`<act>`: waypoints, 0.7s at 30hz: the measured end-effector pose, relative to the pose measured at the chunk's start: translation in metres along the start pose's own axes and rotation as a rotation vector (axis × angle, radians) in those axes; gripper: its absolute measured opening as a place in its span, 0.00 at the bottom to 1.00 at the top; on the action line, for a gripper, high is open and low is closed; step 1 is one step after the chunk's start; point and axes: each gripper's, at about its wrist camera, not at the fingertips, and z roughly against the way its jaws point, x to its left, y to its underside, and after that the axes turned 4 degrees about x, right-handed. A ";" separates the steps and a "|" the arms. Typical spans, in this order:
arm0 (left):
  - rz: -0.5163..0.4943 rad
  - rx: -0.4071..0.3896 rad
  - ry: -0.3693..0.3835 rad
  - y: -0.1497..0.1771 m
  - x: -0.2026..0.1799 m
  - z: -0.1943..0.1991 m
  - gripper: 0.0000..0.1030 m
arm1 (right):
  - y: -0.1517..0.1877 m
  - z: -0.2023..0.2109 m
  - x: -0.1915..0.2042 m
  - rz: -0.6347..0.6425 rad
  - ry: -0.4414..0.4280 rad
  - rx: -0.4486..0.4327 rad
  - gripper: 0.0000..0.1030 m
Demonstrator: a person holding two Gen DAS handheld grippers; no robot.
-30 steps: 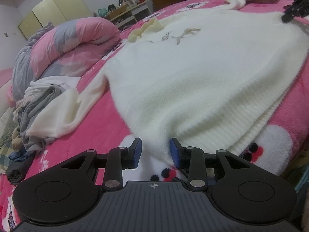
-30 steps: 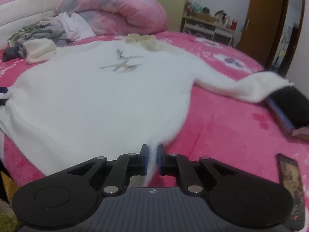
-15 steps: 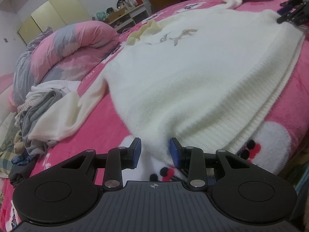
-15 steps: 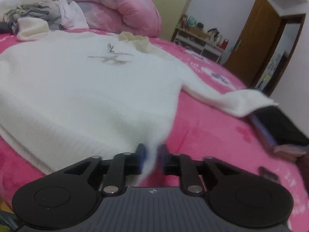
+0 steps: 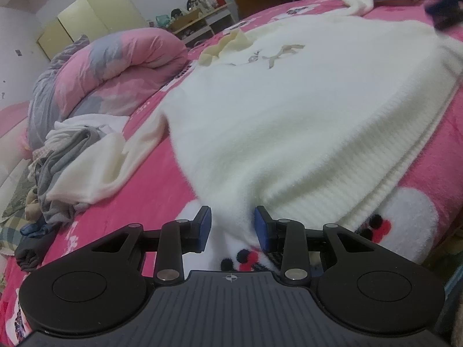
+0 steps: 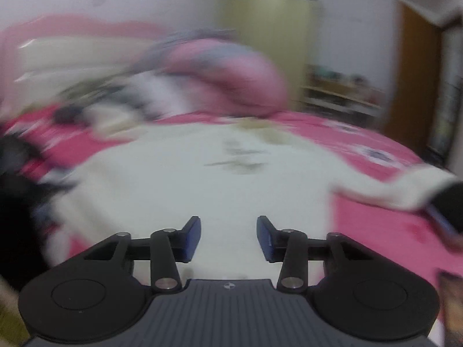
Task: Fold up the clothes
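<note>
A fluffy white sweater (image 5: 289, 110) lies spread front-up on the pink bed (image 5: 139, 208), both sleeves out to the sides. My left gripper (image 5: 233, 225) rests low at the near hem corner. Its blue pads stand apart with that corner lying loosely between them. The right wrist view is blurred by motion. There my right gripper (image 6: 228, 235) hovers over the sweater (image 6: 217, 190) at the other hem corner, jaws opening, nothing pressed between them. It also appears as a dark blur, the right gripper (image 5: 445, 14), at the far right of the left wrist view.
A rolled pink and grey duvet (image 5: 115, 69) and a heap of grey and white clothes (image 5: 58, 167) lie beyond the left sleeve. A dark folded stack (image 6: 451, 202) sits by the right sleeve cuff, a phone (image 6: 451, 303) nearer. Wardrobe, shelves and door stand behind.
My right gripper let go of the hem corner it was pinching, spread its jaws and swung, blurring its view. The left gripper stayed put.
</note>
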 end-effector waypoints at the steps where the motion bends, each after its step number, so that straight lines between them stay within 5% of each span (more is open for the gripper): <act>1: 0.001 0.000 -0.003 0.000 -0.001 0.000 0.32 | 0.003 -0.007 0.011 0.046 -0.033 0.020 0.29; 4: 0.012 -0.007 -0.019 0.000 0.000 0.003 0.33 | 0.016 -0.032 0.025 0.087 -0.079 0.103 0.16; 11: 0.134 -0.113 -0.082 -0.010 0.004 0.053 0.33 | 0.022 -0.046 0.018 0.040 -0.109 0.136 0.14; 16: 0.188 -0.199 0.115 -0.028 -0.023 0.070 0.33 | 0.021 -0.045 0.019 0.022 -0.109 0.147 0.14; 21: 0.135 -0.208 0.269 -0.036 -0.068 0.060 0.21 | 0.020 -0.045 0.023 0.014 -0.094 0.153 0.14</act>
